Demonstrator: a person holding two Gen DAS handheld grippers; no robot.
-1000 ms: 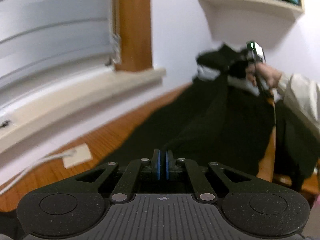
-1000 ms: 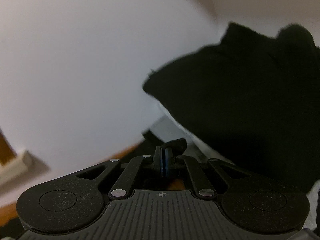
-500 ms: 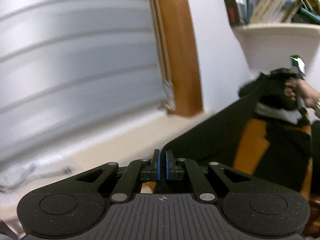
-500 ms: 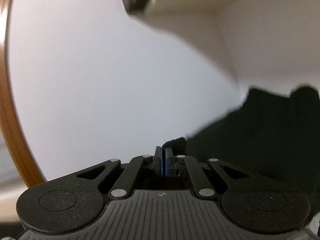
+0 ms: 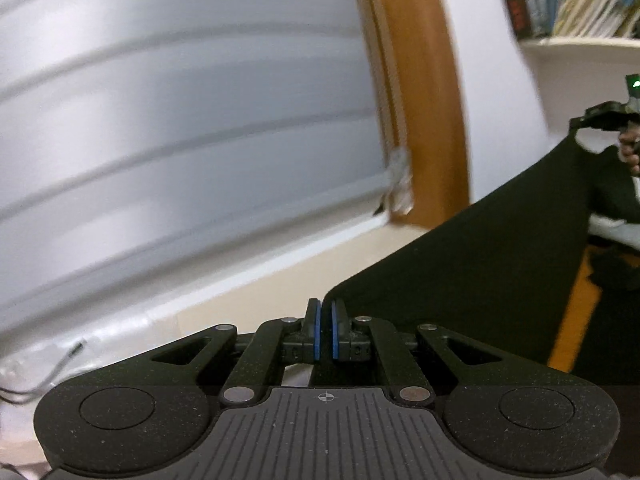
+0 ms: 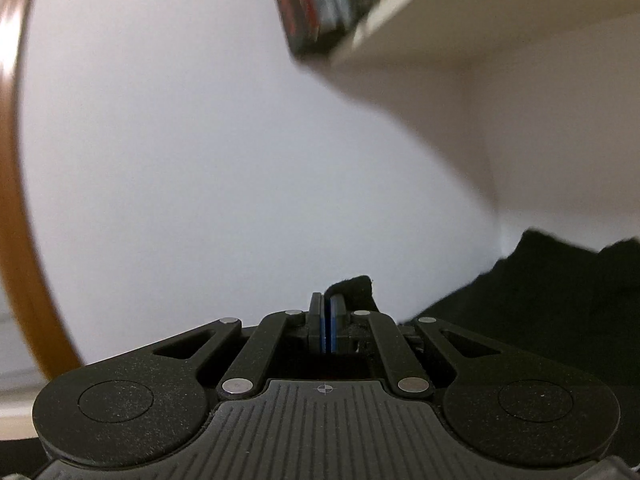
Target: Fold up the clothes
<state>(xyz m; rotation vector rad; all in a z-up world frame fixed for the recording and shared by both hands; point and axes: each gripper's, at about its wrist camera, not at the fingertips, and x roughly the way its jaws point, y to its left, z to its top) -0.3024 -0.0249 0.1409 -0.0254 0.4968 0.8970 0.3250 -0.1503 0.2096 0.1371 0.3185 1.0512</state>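
Observation:
A black garment (image 5: 492, 264) is stretched taut in the air between my two grippers. My left gripper (image 5: 323, 312) is shut on one corner of it, the cloth running up and right from the blue pads. In the left wrist view the right gripper (image 5: 600, 118) shows at the far right, held by a hand, at the garment's raised far end. In the right wrist view my right gripper (image 6: 327, 308) is shut on a small tuft of the black garment (image 6: 552, 280), which hangs to its right.
A window with white blinds (image 5: 180, 140) and a wooden frame (image 5: 420, 100) fills the left. A wall shelf with books (image 6: 360, 8) is above the right gripper. Part of the wooden table (image 5: 576, 312) shows under the garment. The white sill (image 5: 200, 292) is below the blinds.
Both grippers have risen, lifting the garment off the table and pulling it taut. The views have tilted up toward the window and the shelf.

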